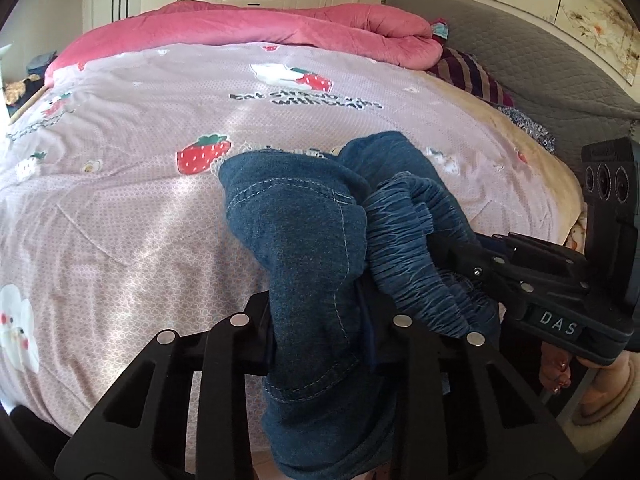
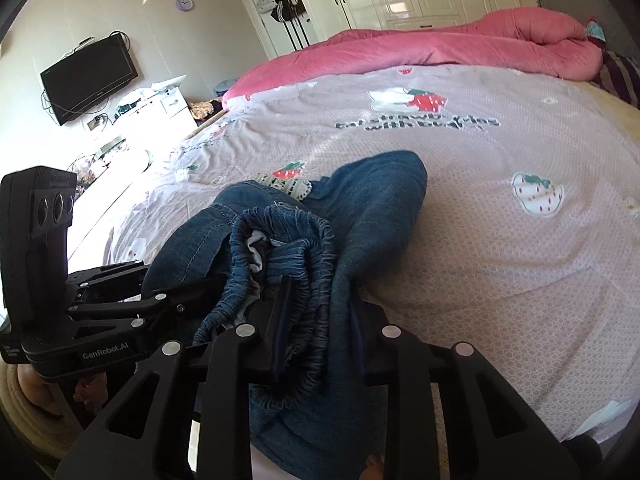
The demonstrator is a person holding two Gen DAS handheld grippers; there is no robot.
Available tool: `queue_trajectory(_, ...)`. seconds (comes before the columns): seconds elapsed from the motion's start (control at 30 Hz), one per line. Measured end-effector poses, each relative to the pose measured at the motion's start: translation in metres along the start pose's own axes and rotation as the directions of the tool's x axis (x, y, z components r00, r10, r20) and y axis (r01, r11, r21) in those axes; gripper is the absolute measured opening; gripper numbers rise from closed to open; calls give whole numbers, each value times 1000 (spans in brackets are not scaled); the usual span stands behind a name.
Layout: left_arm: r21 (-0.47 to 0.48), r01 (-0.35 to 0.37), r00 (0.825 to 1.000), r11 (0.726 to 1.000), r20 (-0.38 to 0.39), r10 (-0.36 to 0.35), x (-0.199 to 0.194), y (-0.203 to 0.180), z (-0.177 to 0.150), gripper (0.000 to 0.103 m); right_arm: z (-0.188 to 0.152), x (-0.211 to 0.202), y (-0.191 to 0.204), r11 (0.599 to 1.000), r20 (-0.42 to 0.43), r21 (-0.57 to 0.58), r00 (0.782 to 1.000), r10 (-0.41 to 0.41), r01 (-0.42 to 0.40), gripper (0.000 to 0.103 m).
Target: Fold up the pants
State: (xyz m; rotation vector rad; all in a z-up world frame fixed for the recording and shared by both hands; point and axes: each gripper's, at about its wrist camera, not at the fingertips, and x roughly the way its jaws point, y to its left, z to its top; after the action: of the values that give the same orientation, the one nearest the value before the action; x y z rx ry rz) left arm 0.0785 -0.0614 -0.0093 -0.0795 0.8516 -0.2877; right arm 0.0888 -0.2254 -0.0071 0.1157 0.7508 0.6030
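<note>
A pair of blue denim pants [image 1: 304, 232] with a gathered elastic waistband [image 1: 404, 236] lies bunched at the near edge of the bed. My left gripper [image 1: 320, 320] is shut on the denim near the waist. My right gripper [image 2: 316, 320] is shut on the waistband [image 2: 304, 248]; it shows in the left wrist view [image 1: 460, 256] coming in from the right. The left gripper shows in the right wrist view [image 2: 192, 284] at the left. The pants [image 2: 372, 208] reach toward the bed's middle. Part of them hangs below the grippers.
The bed has a pink strawberry-print cover [image 1: 160, 128]. A rolled pink quilt [image 1: 280, 24] lies along its far side, and a striped cloth [image 1: 472, 76] near the grey headboard [image 1: 540, 60]. A wall television [image 2: 90, 78] and a cluttered white dresser [image 2: 160, 104] stand at the left.
</note>
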Motion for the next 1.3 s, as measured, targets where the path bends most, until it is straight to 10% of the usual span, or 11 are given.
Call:
queue_trajectory(0.53, -2, -33, 989, 999, 143, 33, -20, 18, 63, 23, 69, 5, 20, 997, 120, -77, 993, -21, 30, 24)
queue_trajectory(1.3, -29, -76, 992, 997, 101, 79, 39, 66, 116, 23, 126, 83, 9, 996, 86, -49, 994, -66, 71, 24)
